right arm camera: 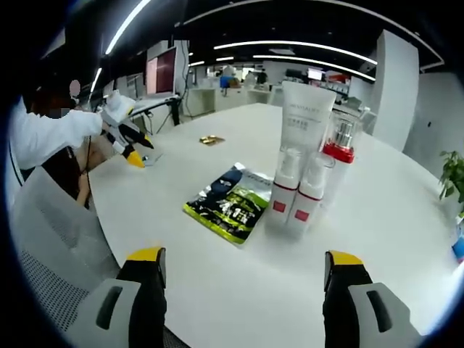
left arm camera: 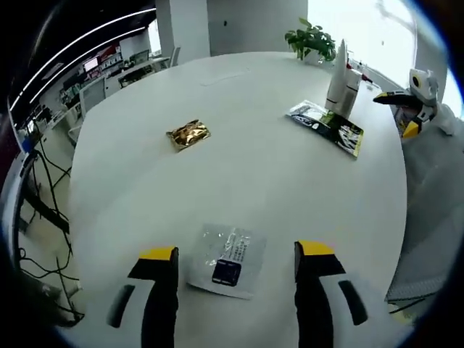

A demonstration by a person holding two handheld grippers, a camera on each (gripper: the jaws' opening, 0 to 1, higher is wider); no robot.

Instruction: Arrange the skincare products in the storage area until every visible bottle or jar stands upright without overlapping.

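A tall white tube [right arm camera: 308,119] stands upright on the white table [right arm camera: 217,290]. Two small white bottles with red bands [right arm camera: 296,190] stand close in front of it, and a clear pump bottle with a red collar [right arm camera: 341,145] is beside it. A green-and-black sachet [right arm camera: 232,199] lies flat to their left. My right gripper [right arm camera: 245,259] is open, short of this group and holding nothing. In the left gripper view the same tube and bottles [left arm camera: 341,80] stand at the far right, with the green-and-black sachet [left arm camera: 326,125] beside them. My left gripper [left arm camera: 237,252] is open over a clear sachet [left arm camera: 225,262].
A gold sachet [left arm camera: 188,134] lies alone on the table [left arm camera: 239,188]. A potted plant [left arm camera: 312,40] stands at the far edge. Grey mesh chairs [right arm camera: 43,275] sit by the table rim. The left gripper [right arm camera: 127,145], held by a white-sleeved arm, appears far left in the right gripper view.
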